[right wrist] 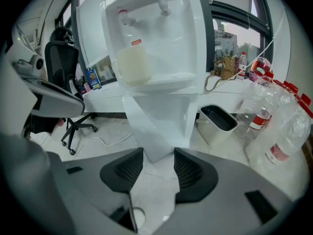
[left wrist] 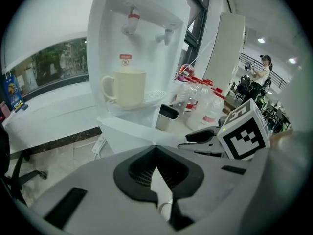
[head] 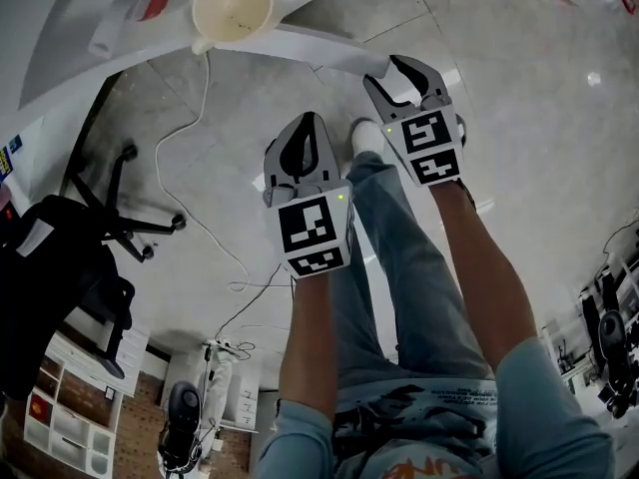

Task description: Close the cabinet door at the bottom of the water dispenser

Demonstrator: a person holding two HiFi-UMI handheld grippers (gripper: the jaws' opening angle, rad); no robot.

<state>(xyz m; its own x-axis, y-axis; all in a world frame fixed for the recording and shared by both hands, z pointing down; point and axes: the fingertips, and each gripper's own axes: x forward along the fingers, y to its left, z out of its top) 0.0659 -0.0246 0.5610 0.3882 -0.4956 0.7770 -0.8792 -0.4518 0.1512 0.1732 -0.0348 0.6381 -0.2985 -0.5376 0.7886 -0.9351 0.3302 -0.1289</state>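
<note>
The white water dispenser (left wrist: 137, 33) (right wrist: 161, 43) stands ahead with a cream cup (head: 232, 6) (left wrist: 128, 87) (right wrist: 133, 65) on its drip tray. Its bottom cabinet door (head: 319, 50) (left wrist: 127, 136) (right wrist: 151, 126) hangs open, swung out towards me. My right gripper (head: 387, 71) (right wrist: 159, 155) is open and empty, with the door's edge just beyond the gap between its jaws. My left gripper (head: 305, 128) (left wrist: 155, 148) is shut with nothing in it and hangs a little behind and to the left of the right one, short of the door.
A black office chair (head: 90, 238) and a white cable (head: 190, 208) are on the floor to the left. Right of the dispenser are a small bin (right wrist: 220, 119) and several water bottles (right wrist: 279, 126). My jeans legs (head: 399, 267) are below the grippers. A person (left wrist: 259, 77) stands far off.
</note>
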